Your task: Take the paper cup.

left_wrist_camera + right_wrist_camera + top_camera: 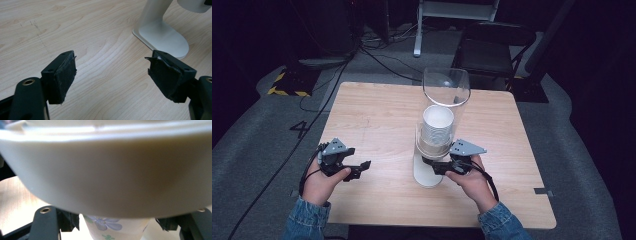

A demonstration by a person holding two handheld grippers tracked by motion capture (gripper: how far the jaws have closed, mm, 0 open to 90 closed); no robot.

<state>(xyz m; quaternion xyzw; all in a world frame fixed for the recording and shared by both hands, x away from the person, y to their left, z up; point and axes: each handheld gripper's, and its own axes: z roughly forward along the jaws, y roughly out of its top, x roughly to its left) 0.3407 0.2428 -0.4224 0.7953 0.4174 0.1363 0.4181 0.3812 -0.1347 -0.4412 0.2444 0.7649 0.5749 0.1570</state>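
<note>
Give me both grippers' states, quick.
Left gripper: open, empty, over the table.
Right gripper: jaws either side of the cup under the dispenser; grip cannot be told.

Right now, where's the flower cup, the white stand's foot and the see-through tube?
flower cup (113, 228), right gripper view, printed side wall.
white stand's foot (165, 40), left gripper view, flat base.
see-through tube (446, 85), high view, upper wall.

Pale matt wood-grain surface (377, 115) w/ smooth off-white plastic dispenser stand (162, 37), clear glossy tube (446, 86) on top, floral-print paper cup (112, 230) below; gripper jaws matt black plastic w/ rough, frayed pads (66, 80); denim sleeves (307, 220).
</note>
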